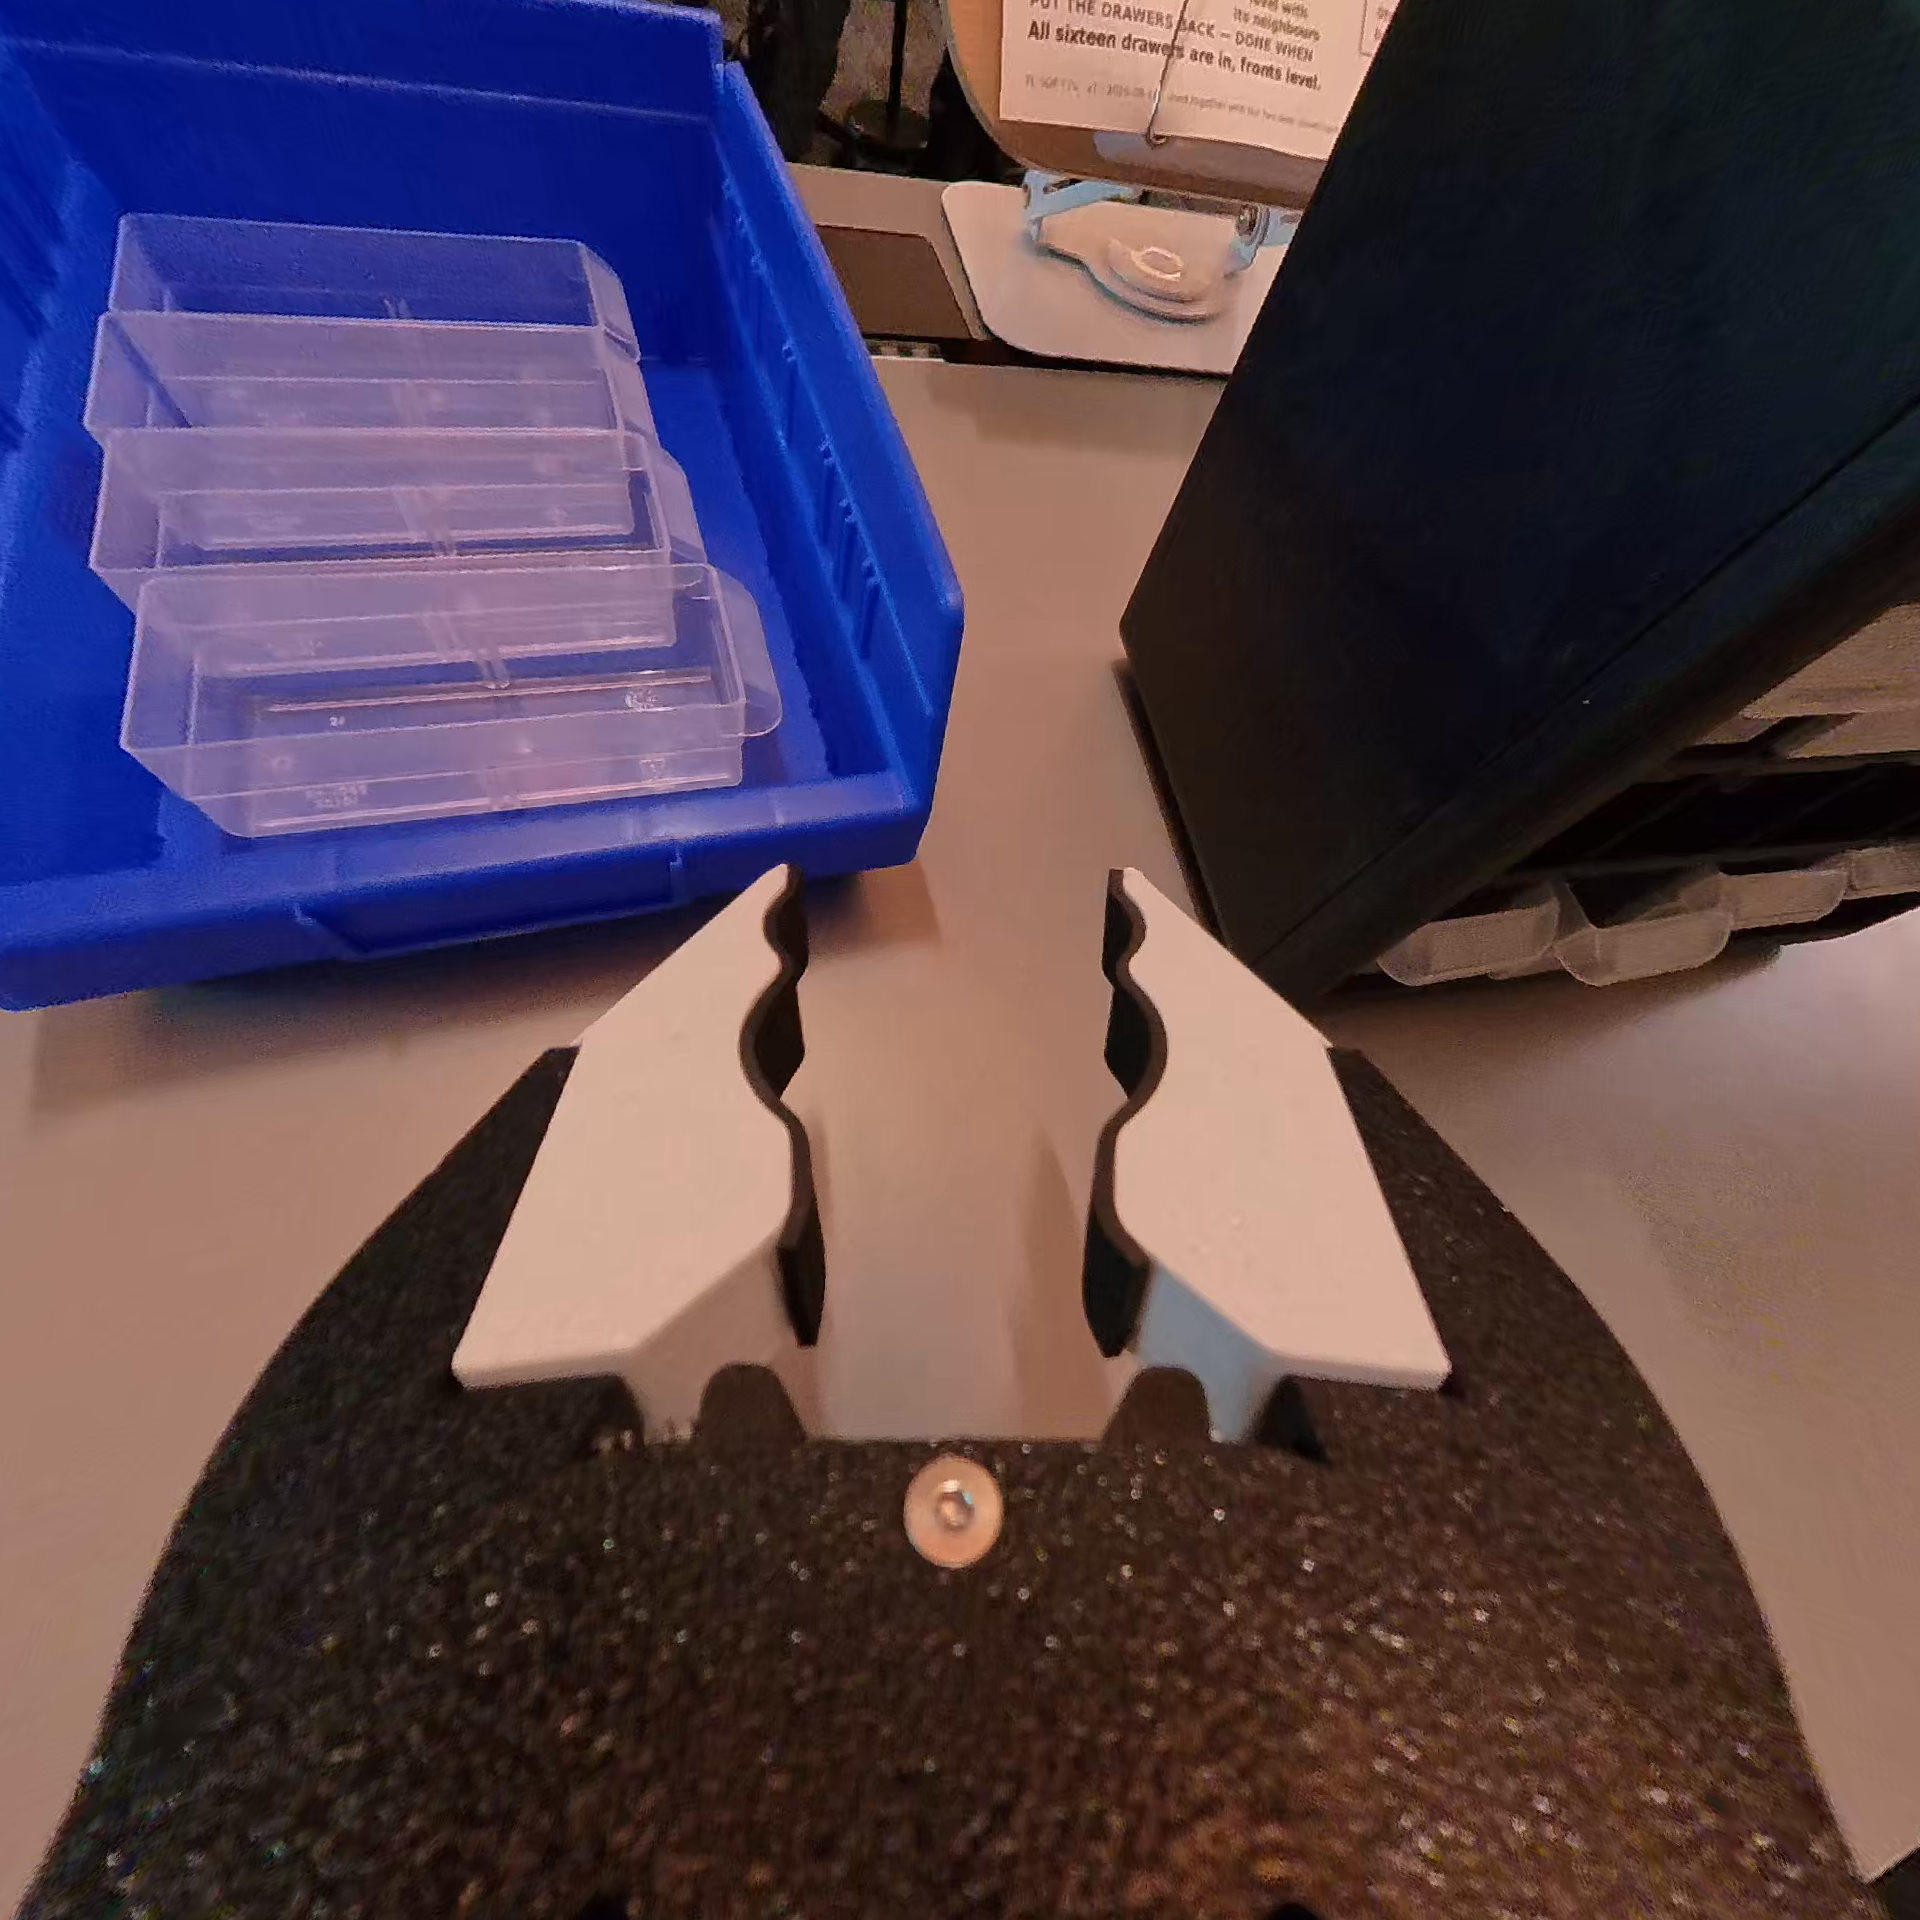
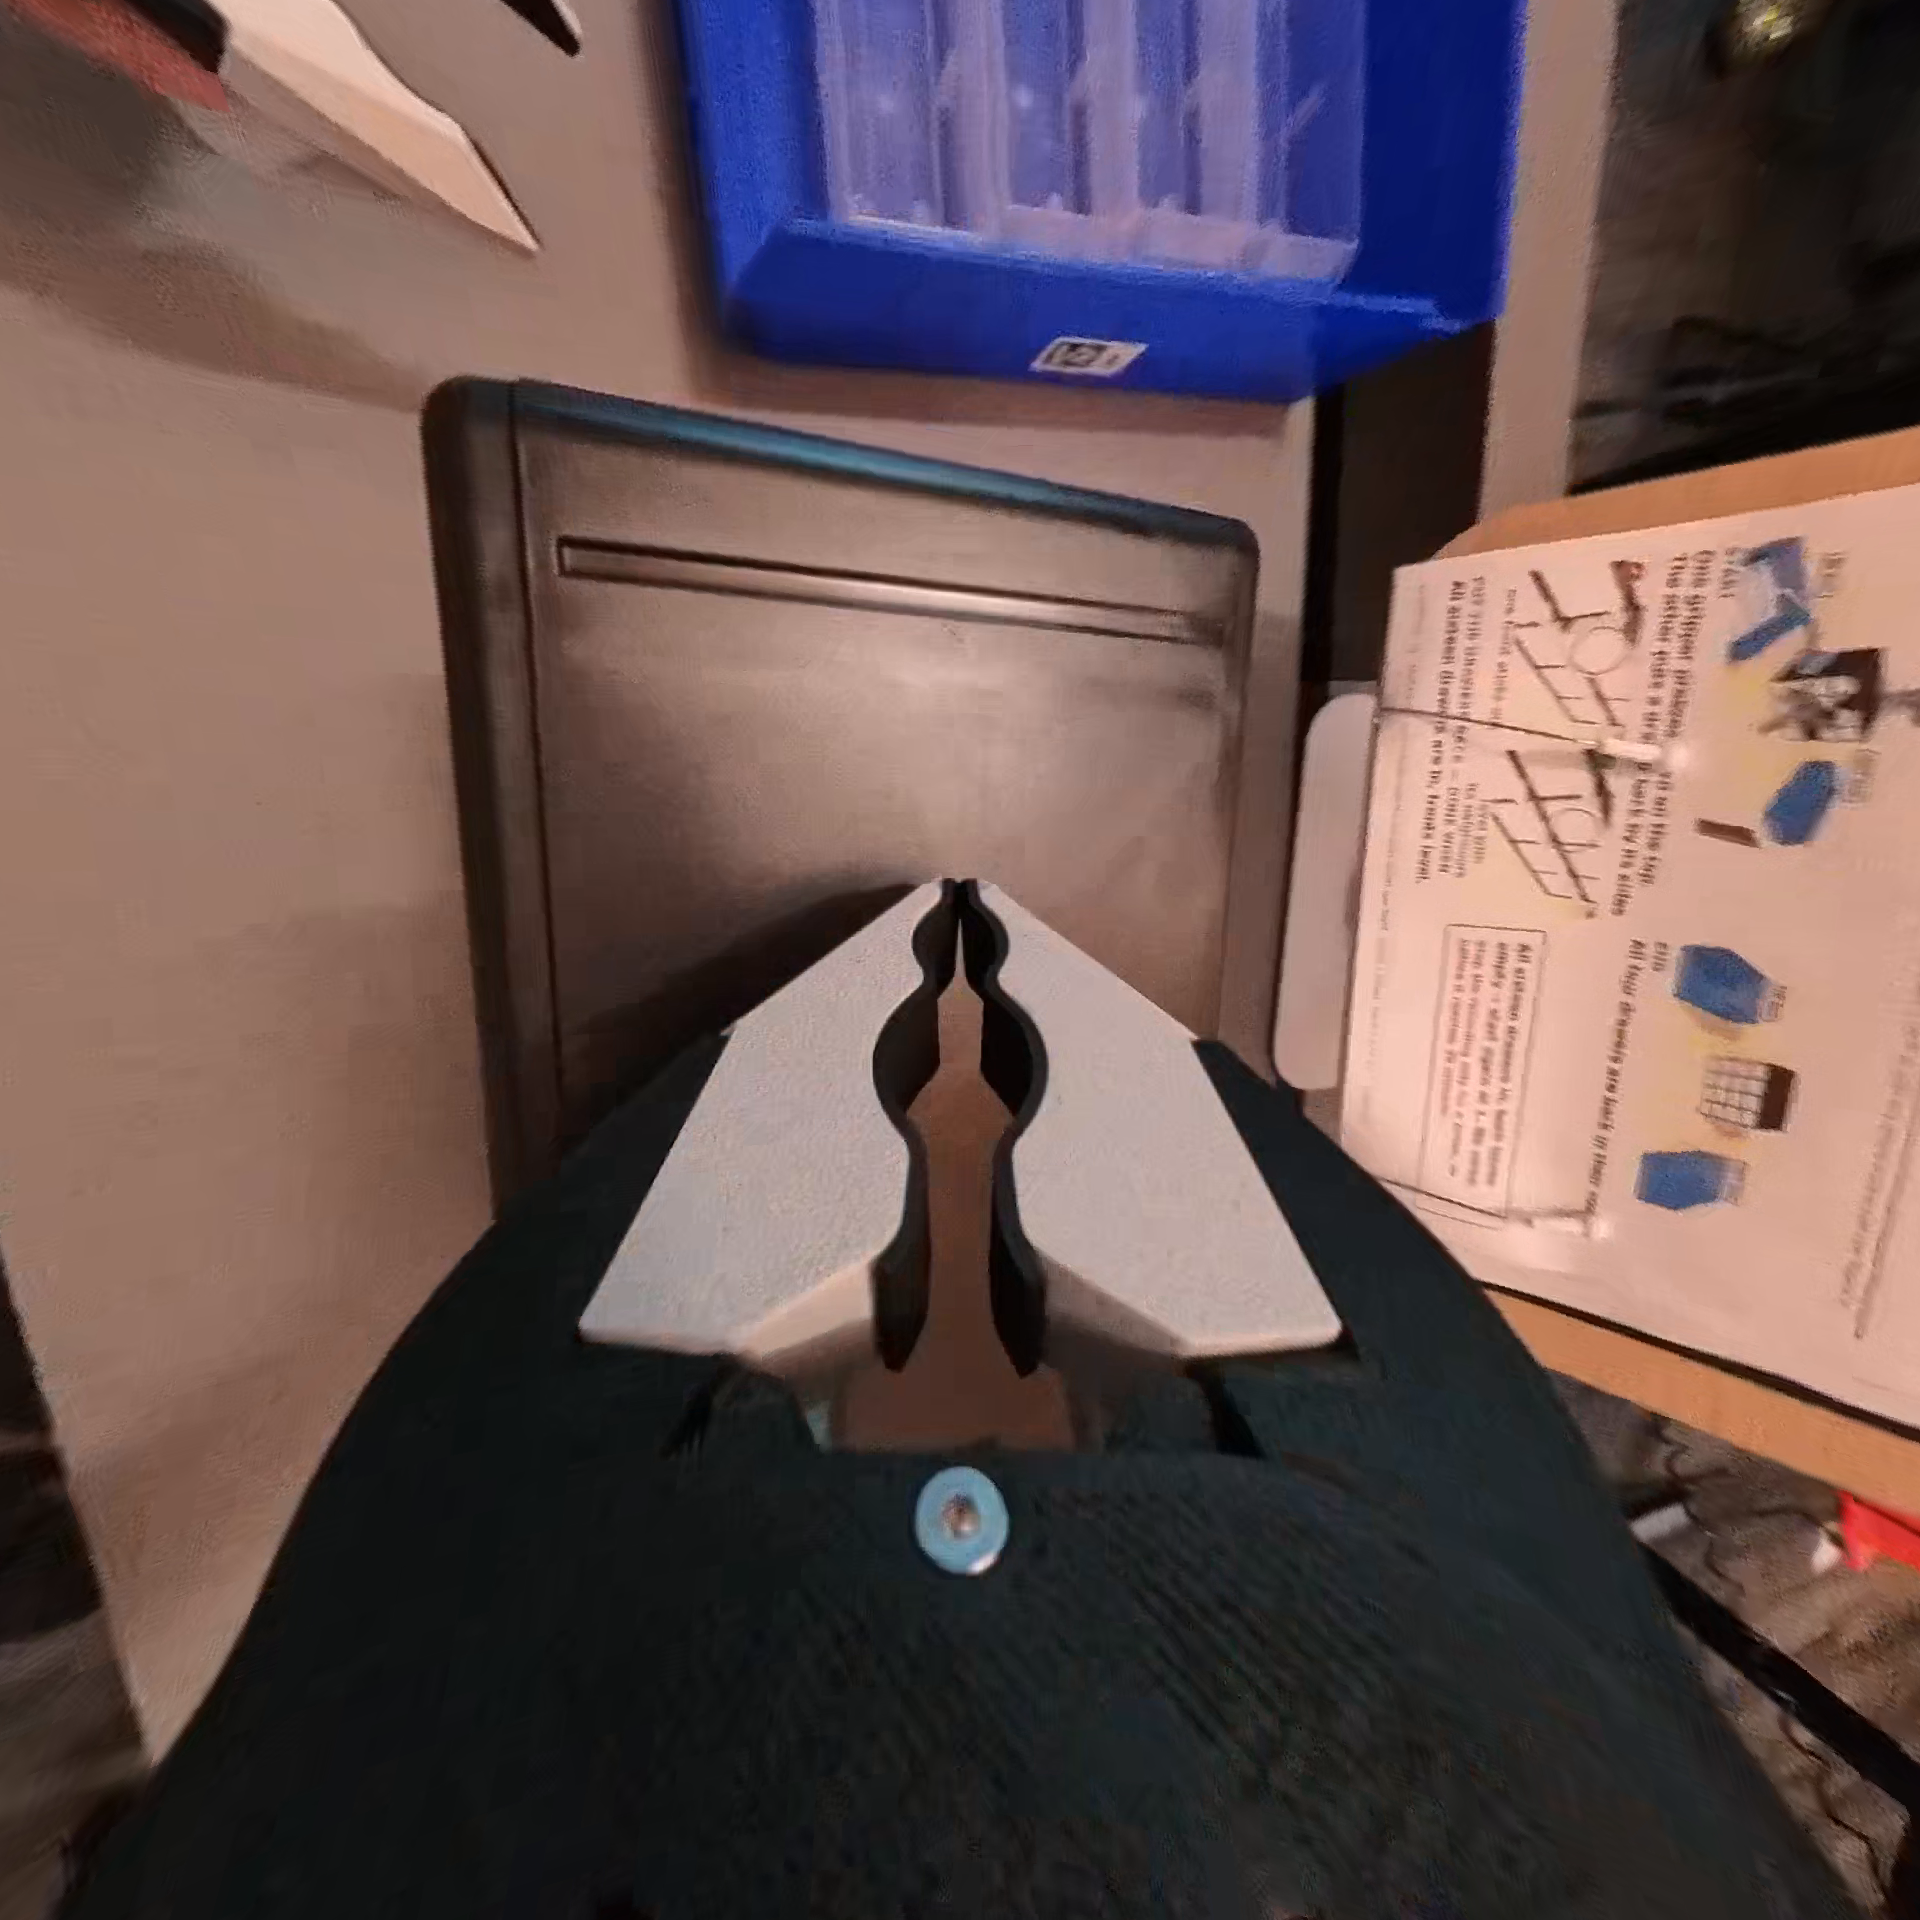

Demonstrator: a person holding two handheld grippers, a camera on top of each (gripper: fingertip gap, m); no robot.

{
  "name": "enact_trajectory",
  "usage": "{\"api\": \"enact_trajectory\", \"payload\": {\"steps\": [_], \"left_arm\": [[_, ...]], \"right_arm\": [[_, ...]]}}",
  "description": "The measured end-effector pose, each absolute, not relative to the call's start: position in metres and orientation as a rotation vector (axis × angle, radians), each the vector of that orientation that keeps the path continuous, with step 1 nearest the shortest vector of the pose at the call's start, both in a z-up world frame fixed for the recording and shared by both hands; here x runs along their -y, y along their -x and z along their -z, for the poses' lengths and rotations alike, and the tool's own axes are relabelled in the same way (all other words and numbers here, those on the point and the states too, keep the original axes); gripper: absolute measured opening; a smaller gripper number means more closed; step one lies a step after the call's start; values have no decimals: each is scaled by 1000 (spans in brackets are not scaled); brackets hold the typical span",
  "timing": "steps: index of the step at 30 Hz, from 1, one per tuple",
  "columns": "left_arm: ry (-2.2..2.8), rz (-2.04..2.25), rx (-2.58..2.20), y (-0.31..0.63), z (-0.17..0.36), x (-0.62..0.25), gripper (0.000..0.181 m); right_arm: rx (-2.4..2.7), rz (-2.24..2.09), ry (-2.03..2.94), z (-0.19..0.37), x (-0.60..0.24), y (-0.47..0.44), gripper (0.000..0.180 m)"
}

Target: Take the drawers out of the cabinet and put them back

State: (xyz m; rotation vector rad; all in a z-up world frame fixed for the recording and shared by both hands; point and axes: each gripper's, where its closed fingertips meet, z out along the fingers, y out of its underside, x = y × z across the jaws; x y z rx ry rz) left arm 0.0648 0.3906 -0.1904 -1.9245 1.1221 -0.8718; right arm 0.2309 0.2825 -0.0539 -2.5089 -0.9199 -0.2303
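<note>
The black drawer cabinet [image 1: 1558, 468] stands on the grey table [image 1: 1039, 499] at the right, with clear drawers [image 1: 1662, 914] in its front. Several clear drawers [image 1: 416, 644] lie side by side in a blue bin [image 1: 894, 582] at the left. My left gripper [image 1: 954, 878] is open and empty, low over the table between bin and cabinet. In the right wrist view I look down on the cabinet's top [image 2: 883, 707]. My right gripper [image 2: 956, 883] is shut over that top, tips together with nothing between them. The bin [image 2: 935, 301] with its drawers [image 2: 1091, 135] lies beyond the cabinet.
A printed instruction sheet [image 2: 1610, 883] on a cardboard board leans at the right of the cabinet; it also shows in the left wrist view [image 1: 1174, 62]. A finger of the left gripper [image 2: 416, 135] shows at the top left of the right wrist view.
</note>
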Motion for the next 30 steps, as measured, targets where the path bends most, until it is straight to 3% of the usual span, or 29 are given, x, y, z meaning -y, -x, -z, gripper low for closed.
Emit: {"api": "enact_trajectory", "payload": {"steps": [7,16,24,30], "left_arm": [[1894,780,-1176,-57,186,-401,55],[1938,547,-1003,-18,192,-470,42],[2295,784,-810,-51,204,-490,68],[2550,741,-372,-73,222,-521,70]], "right_arm": [[809,-71,2794,65,-285,-242,0],[820,-53,2803,68,-288,-243,0],[787,-199,2838,68,-288,-243,0],[766,-204,2848,68,-288,-243,0]]}}
